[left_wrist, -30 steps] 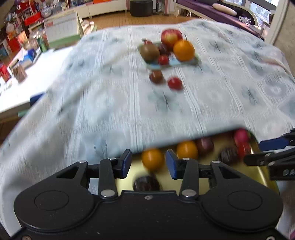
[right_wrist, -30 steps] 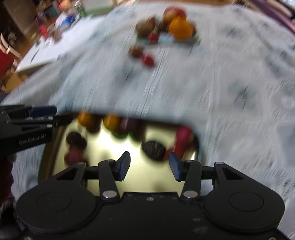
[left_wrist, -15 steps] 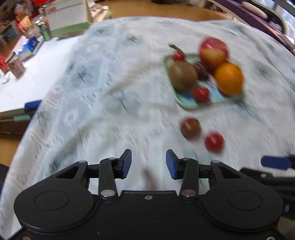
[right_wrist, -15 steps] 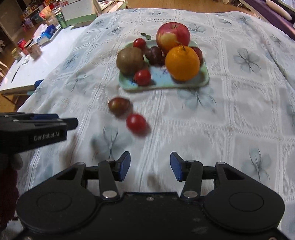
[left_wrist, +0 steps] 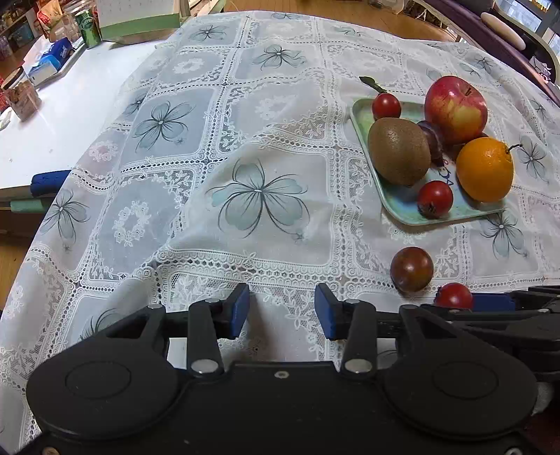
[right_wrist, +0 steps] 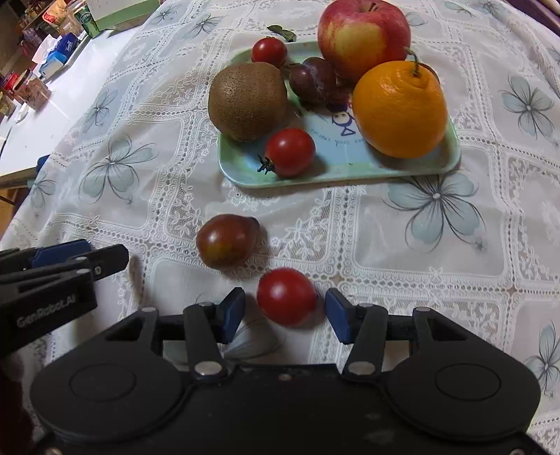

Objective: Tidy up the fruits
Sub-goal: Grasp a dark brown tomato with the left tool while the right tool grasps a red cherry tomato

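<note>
Right wrist view: the right gripper [right_wrist: 285, 315] is held spread around a red tomato [right_wrist: 286, 295] on the tablecloth [right_wrist: 437, 245], not touching. Nearby, the left gripper [left_wrist: 281, 311] is held spread over bare cloth. Other fruit is kept on the tray [right_wrist: 350, 168].

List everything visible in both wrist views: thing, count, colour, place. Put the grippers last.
tray: 1, pale green, on the tablecloth
apple: 1, red-yellow, tray's far side
orange: 1, orange, tray's right side
kiwi: 1, brown, tray's left edge
grapes: several, dark purple, tray centre, count unclear
cherry tomatoes on tray: 2, red, near edge and far corner
dark tomato: 1, brownish-red, on the cloth before the tray
red tomato: 1, red, on the cloth between the right gripper's fingers
tablecloth: 1, white lace, blue flowers
left gripper: open, empty
right gripper: open around the red tomato
</note>
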### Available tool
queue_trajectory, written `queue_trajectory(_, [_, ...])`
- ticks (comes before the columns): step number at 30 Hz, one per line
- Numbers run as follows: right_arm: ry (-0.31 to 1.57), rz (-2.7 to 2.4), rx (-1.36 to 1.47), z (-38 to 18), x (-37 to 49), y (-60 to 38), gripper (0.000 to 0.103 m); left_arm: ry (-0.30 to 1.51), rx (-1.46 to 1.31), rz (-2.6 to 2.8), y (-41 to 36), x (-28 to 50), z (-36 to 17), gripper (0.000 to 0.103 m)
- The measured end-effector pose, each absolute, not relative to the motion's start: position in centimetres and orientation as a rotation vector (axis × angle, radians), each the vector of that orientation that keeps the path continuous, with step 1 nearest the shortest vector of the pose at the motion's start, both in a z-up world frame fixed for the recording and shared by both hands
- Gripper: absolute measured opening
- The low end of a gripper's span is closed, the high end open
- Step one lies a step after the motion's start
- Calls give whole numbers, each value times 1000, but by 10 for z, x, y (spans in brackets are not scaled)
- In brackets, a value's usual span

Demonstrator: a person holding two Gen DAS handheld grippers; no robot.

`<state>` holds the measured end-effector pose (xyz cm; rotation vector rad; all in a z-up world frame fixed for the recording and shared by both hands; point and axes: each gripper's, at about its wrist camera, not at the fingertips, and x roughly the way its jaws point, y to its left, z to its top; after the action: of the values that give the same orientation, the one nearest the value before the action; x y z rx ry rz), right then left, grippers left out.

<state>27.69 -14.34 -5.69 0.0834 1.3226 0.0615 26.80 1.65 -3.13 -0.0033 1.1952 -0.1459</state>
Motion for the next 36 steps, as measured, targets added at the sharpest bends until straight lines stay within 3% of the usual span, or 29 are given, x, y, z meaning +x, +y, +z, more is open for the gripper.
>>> queue_trajectory(6, [1253,62,75,-58,275,-142,57,1175,12,-165,10,265,-27,51])
queue_trajectory(8, [1247,70,47,-56,274,-142,49,1185,-8,-165,11,265,-29,51])
queue_trajectory(9, [1242,76,28,-54,272,-142,33,1185,-17,-167,12,265,-30,51])
queue_trajectory(20, [1230,47,50,-16,220,-198,34,1129,8,-223,-11,255,-21,51])
queue_trajectory(28, [1234,3,145,-24,192,-234,35,1099,60,-313,-57,262,-8,51])
queue_trajectory(36, [1223,32,184,-27,181,-242,35,1149,148,-306,-87,273,-34,52])
